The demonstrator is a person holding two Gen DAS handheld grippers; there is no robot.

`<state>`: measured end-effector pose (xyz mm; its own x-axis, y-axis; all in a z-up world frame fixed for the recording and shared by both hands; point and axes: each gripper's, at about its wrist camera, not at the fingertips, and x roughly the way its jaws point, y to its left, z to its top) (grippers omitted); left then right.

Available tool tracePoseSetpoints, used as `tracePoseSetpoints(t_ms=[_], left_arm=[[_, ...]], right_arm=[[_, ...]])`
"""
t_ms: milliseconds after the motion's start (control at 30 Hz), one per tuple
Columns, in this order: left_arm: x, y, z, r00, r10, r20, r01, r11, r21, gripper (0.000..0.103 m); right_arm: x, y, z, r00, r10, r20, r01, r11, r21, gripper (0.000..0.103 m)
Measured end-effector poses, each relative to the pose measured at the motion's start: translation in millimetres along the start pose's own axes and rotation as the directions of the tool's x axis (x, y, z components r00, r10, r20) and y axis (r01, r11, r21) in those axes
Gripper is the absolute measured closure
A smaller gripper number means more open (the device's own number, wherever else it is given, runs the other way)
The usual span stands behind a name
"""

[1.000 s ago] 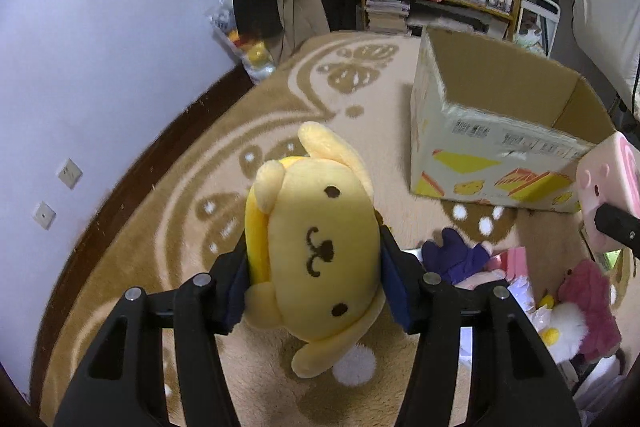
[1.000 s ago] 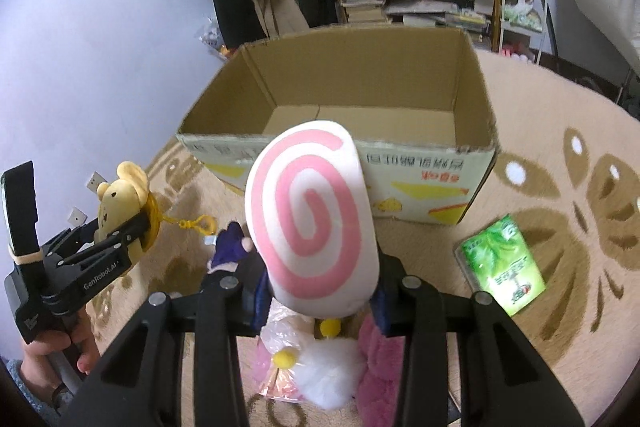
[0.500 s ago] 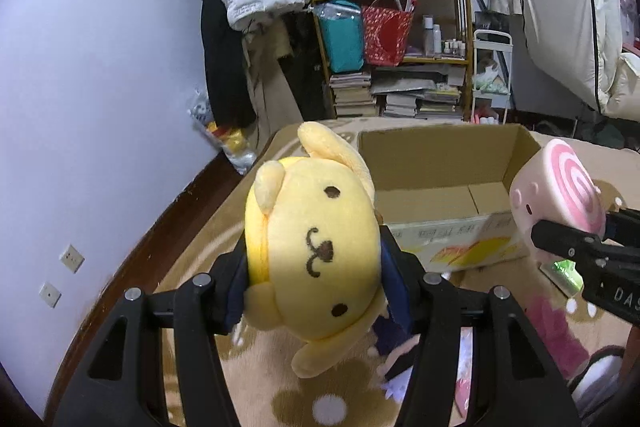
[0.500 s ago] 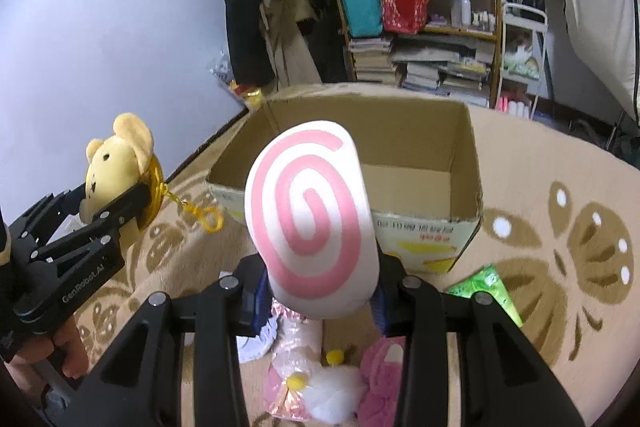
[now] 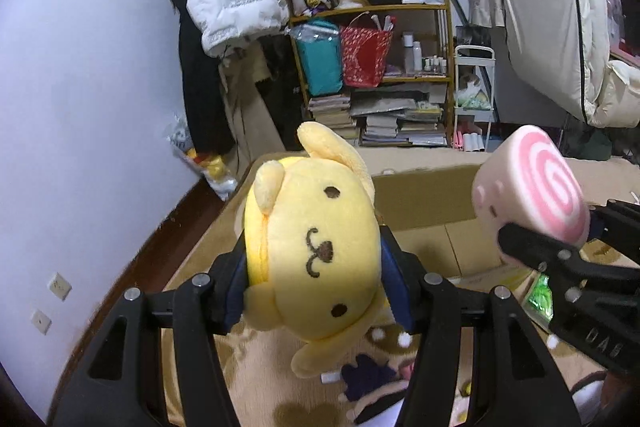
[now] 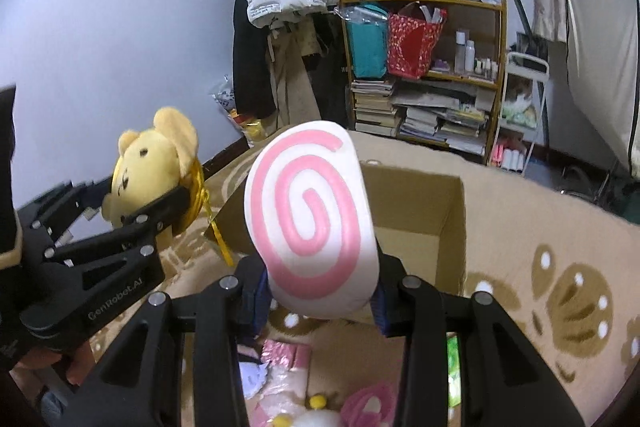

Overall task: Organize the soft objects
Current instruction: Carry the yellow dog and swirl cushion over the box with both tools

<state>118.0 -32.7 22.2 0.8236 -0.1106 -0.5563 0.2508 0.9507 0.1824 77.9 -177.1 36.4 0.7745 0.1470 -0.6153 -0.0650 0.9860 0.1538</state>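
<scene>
The left gripper (image 5: pixel 316 287) is clamped on a yellow dog plush (image 5: pixel 316 259), its blue pads pressing both sides of the round head so that the face looks back at the camera, one floppy ear up and a small paw hanging below. From the right wrist view the same plush (image 6: pixel 148 167) sits in that gripper (image 6: pixel 160 203) off to the left, with a gold strap trailing from it.

The right gripper (image 6: pixel 320 291) grips a pink swirl cushion (image 6: pixel 312 219), a white roll with a pink spiral on its flat face, held upright between the pads. In the left wrist view that cushion (image 5: pixel 532 187) shows at the right, raised above the floor.

Both toys are held in the air over the near side of an open cardboard box (image 6: pixel 448 227), which stands on a beige patterned rug (image 6: pixel 560 291); the box (image 5: pixel 432 203) looks empty inside, though the plush and cushion hide part of it.

On the rug below the grippers lie more soft toys: a dark purple one (image 5: pixel 368 375), a pink one (image 6: pixel 368 403) and a white fluffy one with yellow dots (image 6: pixel 316 415). A green packet (image 5: pixel 540 299) lies beside the box. A cluttered shelf (image 6: pixel 424 39) stands against the far wall.
</scene>
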Motion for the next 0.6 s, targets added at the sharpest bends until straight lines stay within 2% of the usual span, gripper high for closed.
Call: tracePoseSetpoints(t_ms=[167,333,500,600], left_arm=[[11,-9,14,1.0,-0.002,0.011,0.002,1.0,0.004,0.046],[19,-13,15,1.0,-0.005,0.001,0.005,1.0,0.015,0.045],[36,-15,11,1.0,0.003,-0.025,-0.002,1.0,0.013,0.044],[47,-16,7,0.999,-0.004,-0.047,0.005,1.0,0.003,0.043]], right_arm=[[6,-3,12,1.0,-0.005,0.02,0.005,1.0,-0.018,0.06],[17,-12,23,1.0,0.001,0.024,0.0,1.0,-0.029,0.06],[28,-30,24,0.997,0.071,0.011,-0.071,0.997,0.0,0.056],[35,-38,19,0.997,0.081,-0.001,-0.081,0.997,0.018,0.056]])
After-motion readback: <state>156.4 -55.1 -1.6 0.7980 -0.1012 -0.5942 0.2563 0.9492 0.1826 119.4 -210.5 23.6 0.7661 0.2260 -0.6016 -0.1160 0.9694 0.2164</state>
